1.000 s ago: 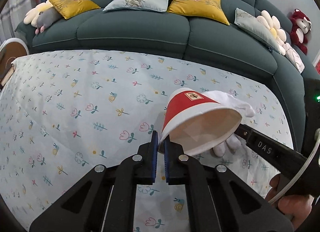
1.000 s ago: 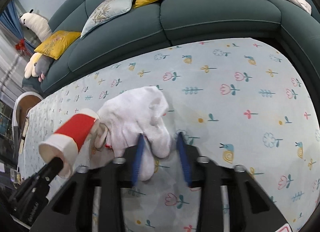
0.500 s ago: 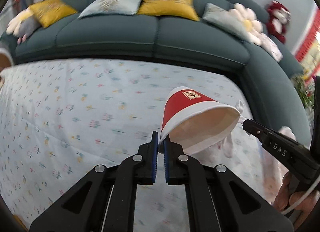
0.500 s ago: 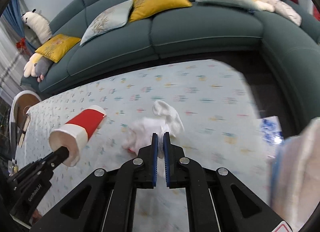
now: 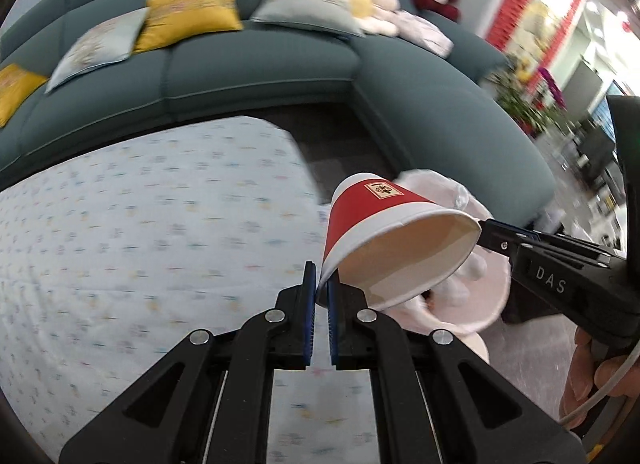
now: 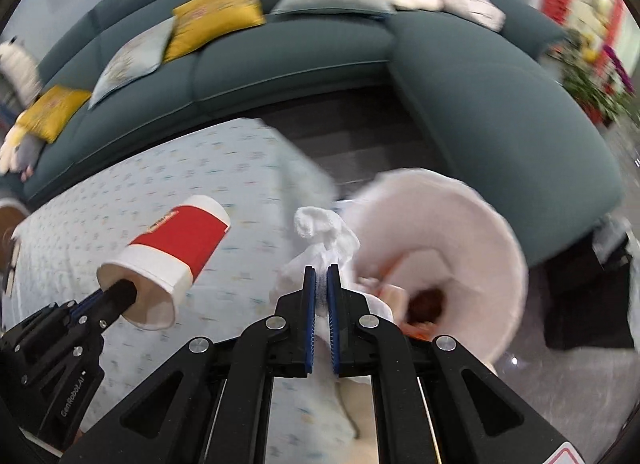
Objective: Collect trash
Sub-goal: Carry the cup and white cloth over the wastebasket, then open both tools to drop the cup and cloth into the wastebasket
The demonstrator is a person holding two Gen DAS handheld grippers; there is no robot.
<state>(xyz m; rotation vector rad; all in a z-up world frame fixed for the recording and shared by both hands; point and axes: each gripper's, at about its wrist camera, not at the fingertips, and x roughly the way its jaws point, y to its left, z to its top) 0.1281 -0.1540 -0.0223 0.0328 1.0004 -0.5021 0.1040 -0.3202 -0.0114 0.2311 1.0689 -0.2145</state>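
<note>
My left gripper (image 5: pixel 321 279) is shut on the rim of a red and white paper cup (image 5: pixel 384 224) and holds it in the air, tilted, over the table's right end. The cup also shows in the right wrist view (image 6: pixel 168 256). My right gripper (image 6: pixel 321 284) is shut on a crumpled white tissue (image 6: pixel 324 232) and holds it by the rim of a pale pink waste bin (image 6: pixel 480 232). The bin holds some trash. The bin also shows in the left wrist view (image 5: pixel 488 296), partly hidden behind the cup.
A table with a floral cloth (image 5: pixel 140 244) lies to the left. A teal corner sofa (image 5: pixel 280 64) with cushions and plush toys wraps behind it. Dark floor (image 6: pixel 380 136) lies between table and sofa. A black object (image 6: pixel 588 304) stands right of the bin.
Both grippers have swung to the right, from over the table to the pink bin. The right gripper closed on the tissue and lifted it off the cloth. The cup stays held.
</note>
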